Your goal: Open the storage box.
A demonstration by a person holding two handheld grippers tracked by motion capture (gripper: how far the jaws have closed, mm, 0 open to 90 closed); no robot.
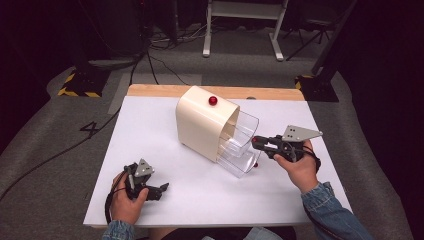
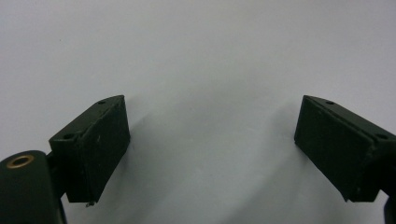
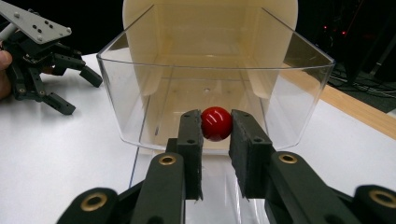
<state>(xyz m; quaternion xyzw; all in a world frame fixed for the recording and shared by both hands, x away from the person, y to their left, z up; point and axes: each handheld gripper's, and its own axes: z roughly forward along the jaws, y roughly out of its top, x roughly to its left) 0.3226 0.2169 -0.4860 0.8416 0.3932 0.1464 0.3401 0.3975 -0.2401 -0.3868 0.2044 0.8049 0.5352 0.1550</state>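
In the right gripper view, the right gripper (image 3: 216,126) had its two black jaws clamped on a red knob (image 3: 216,123), one pad pressing on each side of it (the knob sat right at the tips). Just beyond the tips, the knob was fixed to the front wall of a clear plastic drawer (image 3: 299,93), which stood pulled partway out of a cream cabinet (image 3: 210,28) behind it. In the high view, the right gripper (image 1: 256,142) met the drawer (image 1: 240,145) at its front, and a second red knob (image 1: 213,100) showed on the cabinet (image 1: 200,125), well beyond the jaws. The left gripper (image 1: 159,191) rested on the white table (image 1: 165,130), well apart from the drawer. In the left gripper view its jaws stood wide apart, with bare table (image 2: 210,93) between and beyond them.
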